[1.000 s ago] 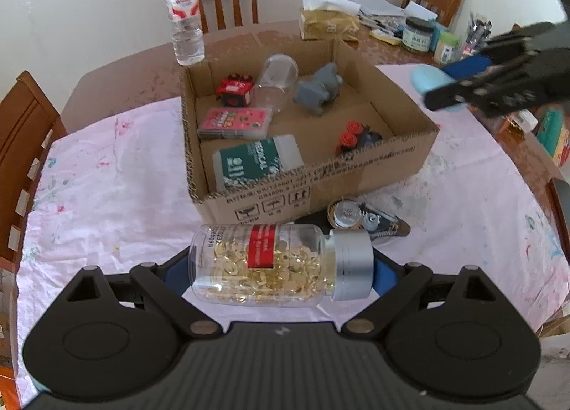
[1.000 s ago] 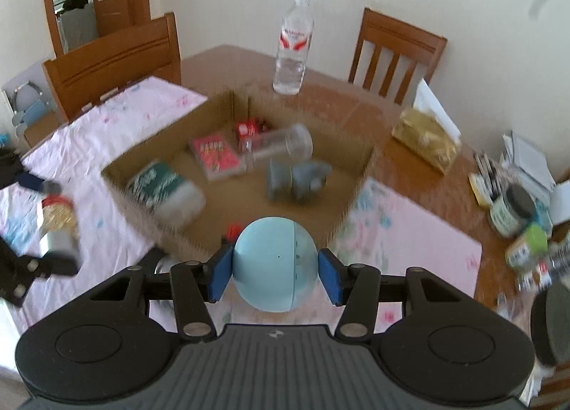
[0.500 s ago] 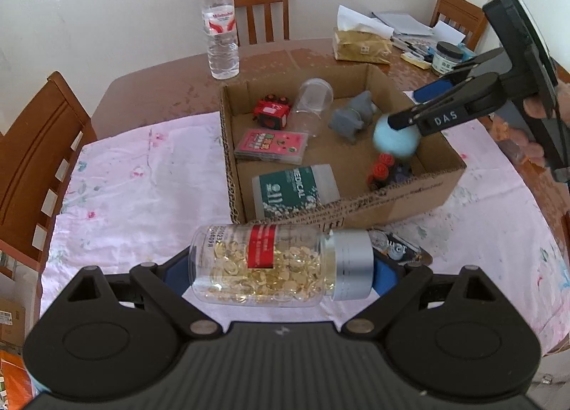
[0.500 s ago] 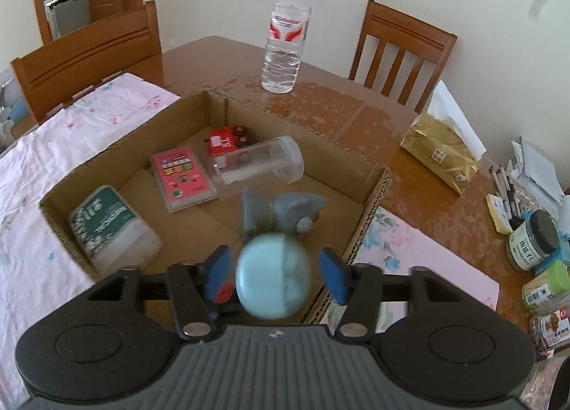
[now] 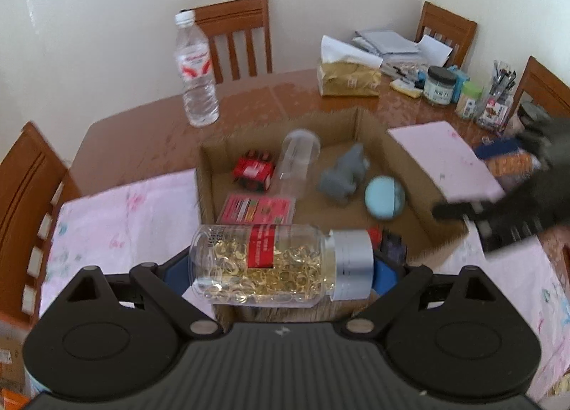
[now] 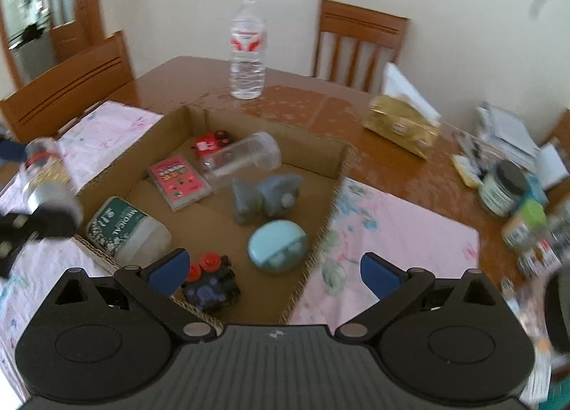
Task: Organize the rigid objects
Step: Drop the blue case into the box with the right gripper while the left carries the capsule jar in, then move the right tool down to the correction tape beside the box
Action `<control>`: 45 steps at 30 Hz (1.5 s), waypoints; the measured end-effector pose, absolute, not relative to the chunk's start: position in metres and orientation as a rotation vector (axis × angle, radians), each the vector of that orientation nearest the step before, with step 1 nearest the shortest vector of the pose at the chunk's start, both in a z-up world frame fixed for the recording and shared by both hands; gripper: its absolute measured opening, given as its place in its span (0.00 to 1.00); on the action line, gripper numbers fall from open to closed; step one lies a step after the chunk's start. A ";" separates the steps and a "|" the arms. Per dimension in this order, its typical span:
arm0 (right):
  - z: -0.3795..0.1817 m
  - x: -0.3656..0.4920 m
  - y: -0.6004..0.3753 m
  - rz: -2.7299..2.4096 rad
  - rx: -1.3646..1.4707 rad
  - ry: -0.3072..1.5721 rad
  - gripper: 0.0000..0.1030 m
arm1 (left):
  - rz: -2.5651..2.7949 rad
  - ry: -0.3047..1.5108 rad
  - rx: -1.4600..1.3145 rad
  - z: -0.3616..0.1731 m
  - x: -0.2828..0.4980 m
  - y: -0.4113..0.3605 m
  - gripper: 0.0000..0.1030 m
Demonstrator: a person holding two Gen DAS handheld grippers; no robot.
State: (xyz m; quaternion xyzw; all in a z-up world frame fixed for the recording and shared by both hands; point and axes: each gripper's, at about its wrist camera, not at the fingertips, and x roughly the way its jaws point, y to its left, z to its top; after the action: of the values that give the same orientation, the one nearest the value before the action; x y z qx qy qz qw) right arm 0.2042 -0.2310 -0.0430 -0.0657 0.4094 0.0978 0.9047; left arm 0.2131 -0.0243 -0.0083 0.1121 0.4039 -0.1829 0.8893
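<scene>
Dropped since a moment ago: smooth pale-blue ball (image 6: 277,246) now in corrugated cardboard box (image 6: 340,164) beside grey figurine (image 6: 265,196). Right tool (image 6: 272,269) spread apart, empty. Left tool (image 5: 281,267) clamped on clear capsule jar (image 5: 281,264), ribbed silver cap. Medical bottle (image 6: 128,230) visible from right wrist only.

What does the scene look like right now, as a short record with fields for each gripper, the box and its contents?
left gripper: shut on the capsule bottle, held sideways above the box's near edge
right gripper: open, holding nothing
cardboard box: open-topped, on the table
box contents: blue ball, grey toy, clear tube, red toy car, pink card pack, green-labelled container, dark toy with red knobs
outside the box: water bottle, tissue pack
</scene>
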 end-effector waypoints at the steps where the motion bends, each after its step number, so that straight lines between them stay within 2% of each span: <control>1: -0.044 0.200 -0.233 0.182 -0.121 0.847 1.00 | -0.389 0.839 0.231 -0.009 0.220 -0.028 0.92; 11: -0.051 0.171 -0.262 0.061 -0.017 0.890 1.00 | -0.452 0.863 0.269 -0.035 0.269 -0.072 0.92; 20: -0.051 0.163 -0.297 -0.036 0.079 0.876 1.00 | -0.434 0.784 0.270 -0.023 0.274 -0.077 0.96; 32: -0.058 0.162 -0.285 0.042 0.057 0.887 1.00 | -0.311 0.804 0.180 -0.011 0.228 -0.035 0.99; 45: -0.083 0.141 -0.245 0.022 0.040 0.945 1.00 | -0.203 0.840 0.202 -0.051 0.182 0.027 0.99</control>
State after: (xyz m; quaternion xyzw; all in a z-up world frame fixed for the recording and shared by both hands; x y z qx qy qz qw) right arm 0.1412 -0.2454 -0.0831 0.0194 0.4552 0.0108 0.8901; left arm 0.1818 0.0274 -0.0508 0.0975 0.4066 -0.0981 0.9031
